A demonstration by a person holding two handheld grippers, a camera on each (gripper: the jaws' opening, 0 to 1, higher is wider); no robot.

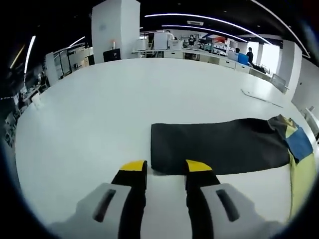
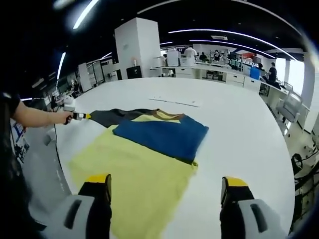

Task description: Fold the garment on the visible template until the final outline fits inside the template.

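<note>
Two hand-held grippers are in my hands, and both stand apart with nothing between the jaws. My left hand-held gripper (image 1: 166,167) hovers low over the white bench (image 1: 99,109), its yellow tips just at the near edge of the dark grey part of the garment (image 1: 219,144); whether they touch the cloth I cannot tell. My right hand-held gripper (image 2: 166,182) is spread much wider, one jaw over the yellow cloth and the other over bare bench (image 2: 239,129).

The left gripper view gives the grey part as a long flat strip, with a bit of blue and yellow at its far right end. The right gripper view takes in the whole garment (image 2: 144,164): a broad yellow panel near me, a blue part (image 2: 162,134) folded over it, a brownish collar beyond that, and the dark grey part reaching away to the left. There my own left hand (image 2: 64,117) holds the other gripper at that grey end.

A thin pale sheet (image 2: 177,101) lies flat on the bench beyond the garment, well apart from it.

The room is a big open office: a white pillar (image 2: 137,47), long ceiling lights, desks with equipment, and a few people standing at the back.
</note>
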